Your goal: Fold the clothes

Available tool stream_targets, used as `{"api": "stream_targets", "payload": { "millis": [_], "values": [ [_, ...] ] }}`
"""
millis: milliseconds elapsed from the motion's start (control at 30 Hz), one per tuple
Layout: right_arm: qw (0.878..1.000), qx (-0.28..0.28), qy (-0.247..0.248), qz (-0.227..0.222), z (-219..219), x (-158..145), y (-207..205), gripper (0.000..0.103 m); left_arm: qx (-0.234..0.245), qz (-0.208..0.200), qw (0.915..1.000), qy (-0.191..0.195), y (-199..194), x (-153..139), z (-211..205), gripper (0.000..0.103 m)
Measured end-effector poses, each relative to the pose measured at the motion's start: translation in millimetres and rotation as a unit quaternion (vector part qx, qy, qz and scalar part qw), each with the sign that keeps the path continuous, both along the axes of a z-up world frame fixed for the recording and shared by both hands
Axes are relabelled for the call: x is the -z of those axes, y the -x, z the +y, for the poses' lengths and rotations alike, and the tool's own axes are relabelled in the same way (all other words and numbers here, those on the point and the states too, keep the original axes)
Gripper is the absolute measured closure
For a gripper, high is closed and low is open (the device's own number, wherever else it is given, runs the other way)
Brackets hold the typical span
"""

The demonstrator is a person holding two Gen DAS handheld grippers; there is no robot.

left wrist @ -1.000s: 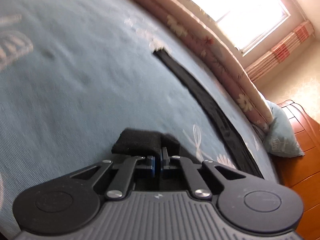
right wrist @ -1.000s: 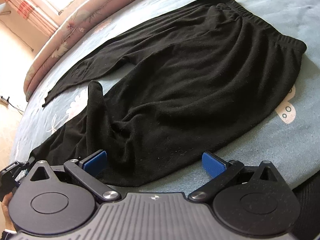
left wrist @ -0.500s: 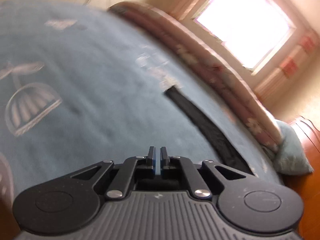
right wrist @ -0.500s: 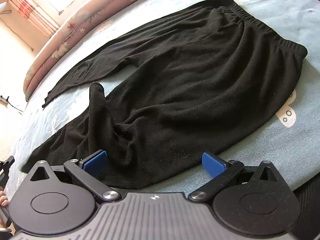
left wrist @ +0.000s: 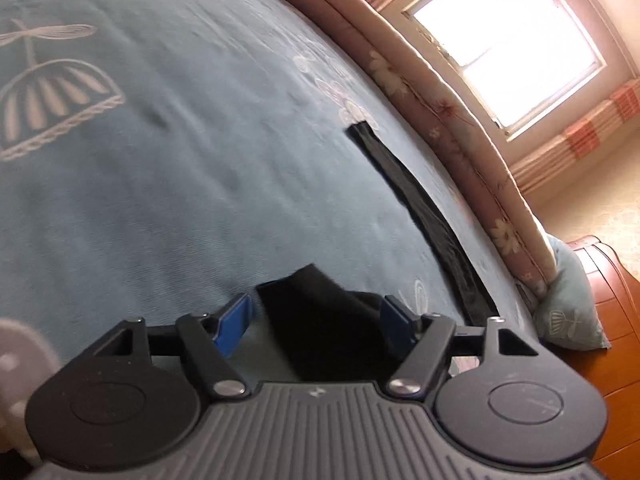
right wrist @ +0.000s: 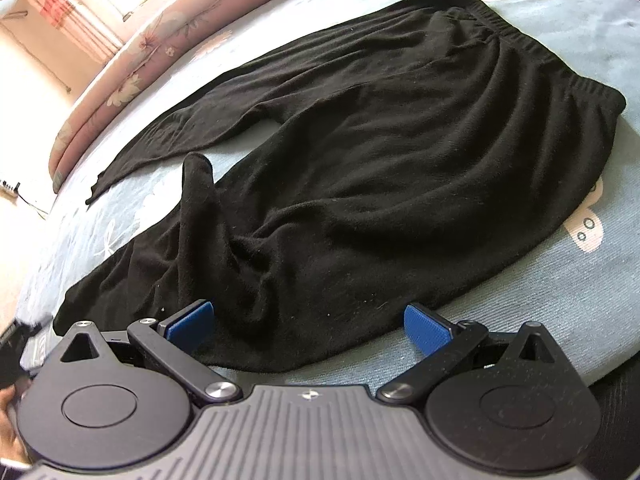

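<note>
Black knit trousers (right wrist: 400, 160) lie spread on the blue bedspread (right wrist: 560, 280), waistband at the far right, two legs running left. The near leg is bunched into an upright fold (right wrist: 196, 196). My right gripper (right wrist: 308, 322) is open over the near hem edge of the trousers. My left gripper (left wrist: 314, 318) is open with the end of the near leg (left wrist: 320, 312) lying between its blue pads. The far leg (left wrist: 420, 208) shows as a thin black strip beyond it.
The bed has a pink floral mattress edge (left wrist: 440, 120) along the far side, under a bright window (left wrist: 500, 36). A blue pillow (left wrist: 568, 308) and an orange wooden headboard (left wrist: 612, 308) sit at the right. Beige floor (right wrist: 24, 92) lies beyond the bed.
My left gripper was shut on the leg end, lifted away, and now stands open with the cloth between its pads. My right gripper stayed open and hardly moved.
</note>
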State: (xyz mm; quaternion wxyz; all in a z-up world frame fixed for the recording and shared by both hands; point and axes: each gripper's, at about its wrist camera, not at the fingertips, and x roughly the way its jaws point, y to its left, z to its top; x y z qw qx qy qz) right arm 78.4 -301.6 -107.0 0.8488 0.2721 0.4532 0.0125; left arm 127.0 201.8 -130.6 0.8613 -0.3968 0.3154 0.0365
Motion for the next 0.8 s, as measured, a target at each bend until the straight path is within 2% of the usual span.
{"api": "stream_targets", "payload": {
  "millis": [67,133,167,200,267,367,567,800],
  "values": [
    [1.0,0.002,0.0,0.0,-0.2,-0.1,0.5,0.0,0.022,-0.003,0.9997,0.005,-8.1,0.4,-6.1,0.036],
    [1.0,0.006,-0.002,0.001,-0.8,-0.2,0.9,0.0,0.051,-0.003,0.9987,-0.008,-12.0,-0.8,-18.5,0.056],
    [1.0,0.005,-0.001,0.0,-0.2,-0.8,1.1,0.0,0.058,0.002,0.9978,-0.03,-14.3,-1.3,-25.8,0.079],
    [1.0,0.004,0.0,0.0,0.4,-1.2,1.2,0.0,0.061,0.011,0.9968,-0.051,-15.1,-2.0,-31.7,0.097],
    [1.0,0.002,0.005,0.001,1.7,-1.9,1.0,0.0,0.065,0.025,0.9932,-0.093,-16.3,-3.8,-42.9,0.098],
    [1.0,0.0,0.01,0.002,2.2,-2.3,0.8,0.0,0.066,0.022,0.9892,-0.129,-11.4,-16.7,-49.4,0.098],
    [1.0,0.005,0.006,0.002,-0.5,0.3,1.1,0.0,0.078,0.034,0.9708,-0.224,-12.9,-51.0,-61.8,0.098],
    [1.0,0.003,0.003,-0.004,-3.0,-0.7,3.8,0.0,0.037,0.05,0.9618,-0.266,-18.5,-72.7,-42.9,0.098]
  ]
}}
